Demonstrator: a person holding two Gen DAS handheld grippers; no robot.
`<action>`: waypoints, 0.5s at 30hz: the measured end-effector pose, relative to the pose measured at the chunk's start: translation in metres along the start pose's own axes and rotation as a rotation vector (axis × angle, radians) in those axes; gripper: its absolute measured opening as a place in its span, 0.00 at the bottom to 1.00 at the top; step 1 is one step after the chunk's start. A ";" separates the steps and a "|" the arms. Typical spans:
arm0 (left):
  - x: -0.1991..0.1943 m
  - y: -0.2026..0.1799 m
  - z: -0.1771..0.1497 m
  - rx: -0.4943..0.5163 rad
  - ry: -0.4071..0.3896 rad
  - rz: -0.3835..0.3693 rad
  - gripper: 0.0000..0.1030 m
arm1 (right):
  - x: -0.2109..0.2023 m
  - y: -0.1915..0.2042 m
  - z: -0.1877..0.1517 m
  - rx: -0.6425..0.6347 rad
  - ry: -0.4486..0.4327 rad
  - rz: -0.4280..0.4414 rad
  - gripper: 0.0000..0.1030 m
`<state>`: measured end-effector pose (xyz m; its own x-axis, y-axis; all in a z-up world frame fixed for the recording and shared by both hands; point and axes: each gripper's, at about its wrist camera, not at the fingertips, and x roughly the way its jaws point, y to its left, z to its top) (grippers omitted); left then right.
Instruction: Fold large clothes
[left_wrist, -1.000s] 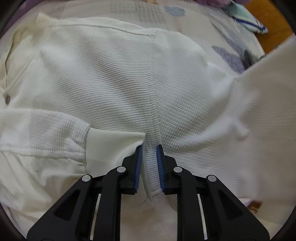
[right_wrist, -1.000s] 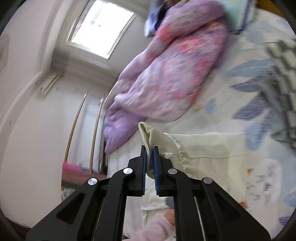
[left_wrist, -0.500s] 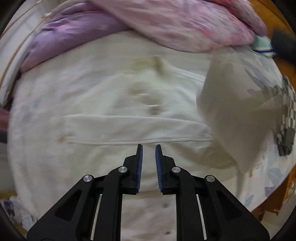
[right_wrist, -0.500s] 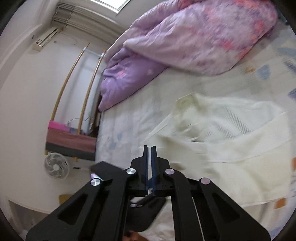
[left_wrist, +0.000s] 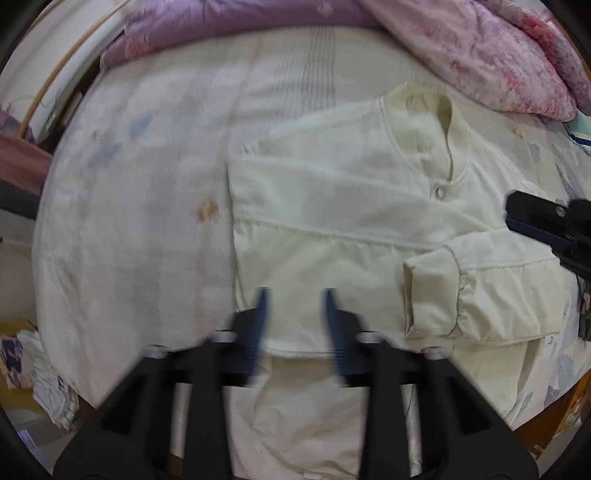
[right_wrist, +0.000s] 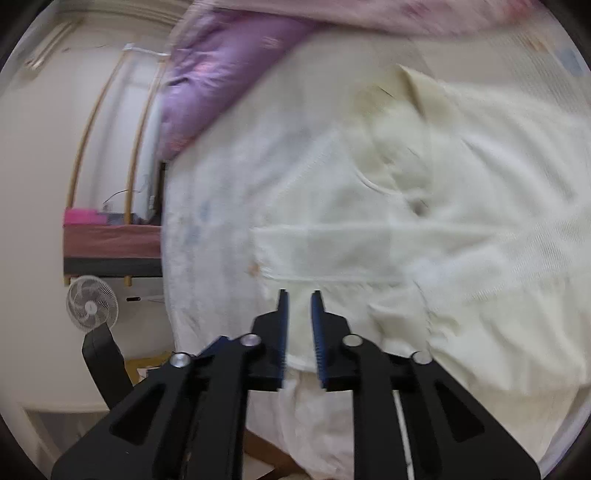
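The cream jacket (left_wrist: 332, 206) lies flat on the bed (left_wrist: 147, 184), its sleeve (left_wrist: 480, 295) folded across at 3 o'clock. The left gripper (left_wrist: 294, 325) hangs above the hem at 6 o'clock, jaws opening and empty. The right gripper (right_wrist: 298, 332) is also opening, and it holds nothing.

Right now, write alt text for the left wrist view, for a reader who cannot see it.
A cream jacket lies partly folded on a pale bed sheet, one cuffed sleeve laid across its front. The left tool hangs over its lower edge, jaws opening with nothing between them; the right tool enters at the right edge. A purple quilt is bunched behind.
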<state>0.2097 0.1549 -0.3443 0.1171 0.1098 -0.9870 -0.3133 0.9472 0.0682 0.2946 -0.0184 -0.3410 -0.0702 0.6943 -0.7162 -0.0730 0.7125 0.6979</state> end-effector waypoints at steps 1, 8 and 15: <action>0.005 -0.004 -0.002 -0.008 0.008 -0.020 0.43 | -0.003 -0.007 -0.002 0.016 0.001 -0.016 0.36; 0.047 -0.054 -0.002 -0.073 0.083 -0.228 0.73 | -0.056 -0.095 -0.014 0.130 -0.064 -0.286 0.77; 0.124 -0.101 0.004 -0.194 0.180 -0.248 0.03 | -0.108 -0.184 -0.039 0.280 -0.074 -0.404 0.77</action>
<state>0.2595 0.0745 -0.4727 0.0492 -0.1870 -0.9811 -0.4710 0.8619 -0.1879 0.2771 -0.2280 -0.3923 -0.0204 0.3550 -0.9347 0.1909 0.9190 0.3449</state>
